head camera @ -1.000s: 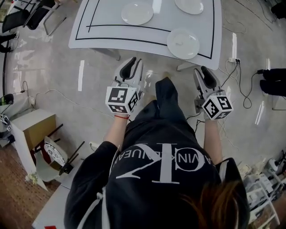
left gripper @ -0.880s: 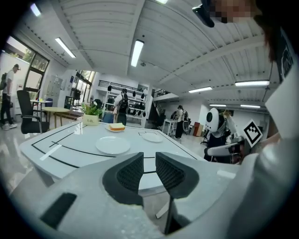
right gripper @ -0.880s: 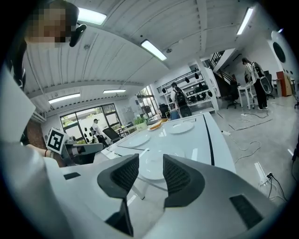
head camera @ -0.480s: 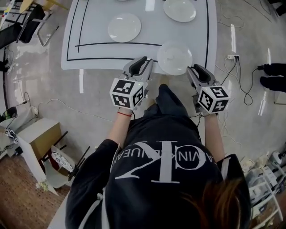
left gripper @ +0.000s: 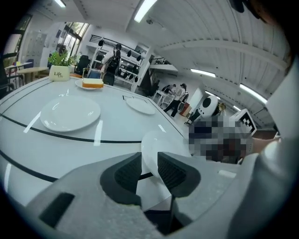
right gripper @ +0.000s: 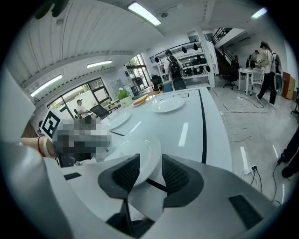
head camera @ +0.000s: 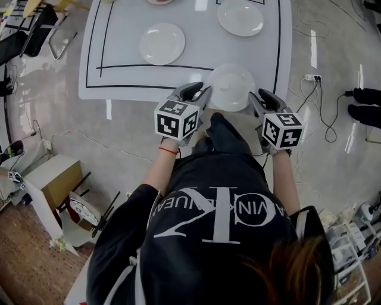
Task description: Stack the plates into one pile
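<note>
Both grippers are sitting at the near edge of the table (head camera: 119, 71), one on each side of the near plate (head camera: 231, 86).

Left gripper (head camera: 198, 90): jaws are standing slightly apart, straddling the left rim of the near plate. In the left gripper view (left gripper: 149, 163) the white rim (left gripper: 163, 142) is showing in the gap between the two dark pads. No clear clamp; I'm reading it as spread, not pinching.

Right gripper (head camera: 257, 96): same on the other side. In the right gripper view (right gripper: 150, 170) the jaws are spread with the plate's right rim (right gripper: 133, 151) running between them, closer to the left pad. It's not gripping either.

The near plate is lying flat on the table, right at the near edge and across the black border line, directly in front of the person.

Two more plates are lying separately, nothing stacked:
- left plate (head camera: 162, 43) is sitting inside the border line, well apart from the near plate and up-left of it; it's also showing in the left gripper view (left gripper: 70, 113).
- far plate (head camera: 240, 16) is sitting further back, roughly in line with the near plate; it's showing in both gripper views (left gripper: 140, 105) (right gripper: 167, 104).

A small pot (left gripper: 59, 72) with a plant is standing at the table's far end, beside a dish (left gripper: 92, 83) holding something yellow.
</note>
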{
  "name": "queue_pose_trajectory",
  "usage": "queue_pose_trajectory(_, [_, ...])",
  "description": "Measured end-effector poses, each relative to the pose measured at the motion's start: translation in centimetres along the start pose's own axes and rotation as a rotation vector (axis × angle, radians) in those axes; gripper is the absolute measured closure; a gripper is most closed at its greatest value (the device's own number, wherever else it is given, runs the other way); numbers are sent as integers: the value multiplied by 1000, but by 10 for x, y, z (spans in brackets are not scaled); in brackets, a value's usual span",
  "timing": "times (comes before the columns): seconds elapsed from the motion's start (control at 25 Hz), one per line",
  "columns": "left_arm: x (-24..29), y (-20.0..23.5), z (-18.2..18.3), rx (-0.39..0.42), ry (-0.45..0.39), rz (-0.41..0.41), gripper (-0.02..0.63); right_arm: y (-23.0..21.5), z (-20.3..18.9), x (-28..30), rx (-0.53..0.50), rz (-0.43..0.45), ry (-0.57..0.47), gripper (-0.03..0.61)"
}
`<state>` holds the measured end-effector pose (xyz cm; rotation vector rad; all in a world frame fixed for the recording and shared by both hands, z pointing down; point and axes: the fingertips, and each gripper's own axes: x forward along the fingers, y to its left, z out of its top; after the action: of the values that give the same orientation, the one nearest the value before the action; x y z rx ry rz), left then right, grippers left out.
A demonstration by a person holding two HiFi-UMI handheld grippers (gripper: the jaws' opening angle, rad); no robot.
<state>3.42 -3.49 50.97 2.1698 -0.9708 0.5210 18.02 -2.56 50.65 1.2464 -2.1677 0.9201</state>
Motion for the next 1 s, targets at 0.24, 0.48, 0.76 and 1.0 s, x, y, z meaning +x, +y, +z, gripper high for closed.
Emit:
queue_pose_trajectory(0.24, [15, 0, -8, -19, 124, 21, 479, -6, -4, 6, 24, 0, 61, 442])
queue_pose_trajectory(0.48, [20, 1, -12, -48, 176, 35, 485, -4, -11, 10, 18, 5, 99, 443])
queue_pose_trajectory(0.76, [22, 4, -10, -113, 189, 31, 486, -5, -14, 15, 20, 23, 117, 449])
queue_pose_trajectory(1.0, [26, -1, -9, -98, 217, 23, 486, -4, -14, 15, -2, 44, 136, 459])
